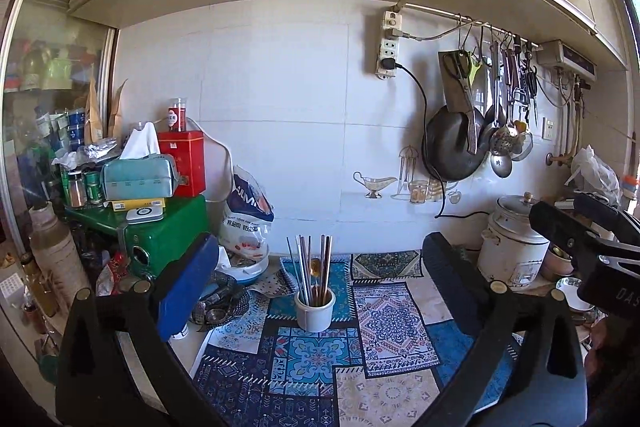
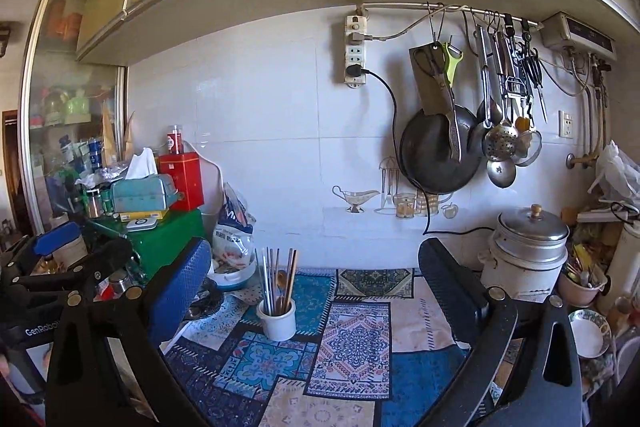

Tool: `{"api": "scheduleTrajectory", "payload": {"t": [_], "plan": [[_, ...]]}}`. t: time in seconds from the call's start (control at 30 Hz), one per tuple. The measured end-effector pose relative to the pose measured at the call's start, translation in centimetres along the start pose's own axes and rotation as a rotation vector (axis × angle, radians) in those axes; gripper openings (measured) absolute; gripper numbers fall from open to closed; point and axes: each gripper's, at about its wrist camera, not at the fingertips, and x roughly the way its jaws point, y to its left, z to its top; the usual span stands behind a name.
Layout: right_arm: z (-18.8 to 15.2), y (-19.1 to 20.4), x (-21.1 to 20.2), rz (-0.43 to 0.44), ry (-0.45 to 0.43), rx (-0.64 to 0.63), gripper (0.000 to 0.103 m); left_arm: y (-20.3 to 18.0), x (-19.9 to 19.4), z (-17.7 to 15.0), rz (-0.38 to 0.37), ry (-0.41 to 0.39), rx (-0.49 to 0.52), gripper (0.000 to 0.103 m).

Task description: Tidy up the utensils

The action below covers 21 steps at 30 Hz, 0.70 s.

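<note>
Left gripper point(image 1: 320, 279): I see its jaws spread wide with nothing between them, held above the near part of the mat point(image 1: 384, 319); it also shows at the left edge of the right camera.

Right gripper point(image 2: 316, 279): jaws likewise wide apart and empty, held over the mat to the right of the left one.

Utensils point(image 1: 310, 269): chopsticks and what looks like a spoon stand upright in the white cup point(image 1: 315, 311).

Cup place: on the mat, toward its far left, just right of the clutter by the green box point(image 1: 168, 231); well apart from both grippers.

Done, as I judge it: the cup is loaded and I see no loose utensil lying on the mat, so the collecting looks finished or close to it.

Left, as I judge it: perhaps nothing on the mat. A pink bowl point(image 2: 580, 287) at far right holds more utensils, beside the cooker point(image 2: 524, 255); I can't tell whether those count.

Hanging tools point(image 2: 504, 107): on the wall rail, far right, apparently already in place.
</note>
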Motion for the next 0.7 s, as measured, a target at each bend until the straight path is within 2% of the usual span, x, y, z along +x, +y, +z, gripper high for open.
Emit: {"api": "scheduleTrajectory", "payload": {"t": [0.7], "plan": [[0.1, 0.1, 0.8, 0.004, 0.021, -0.006, 0.103, -0.2, 1.1, 0.1, 0.004, -0.001, 0.017, 0.102]]}}
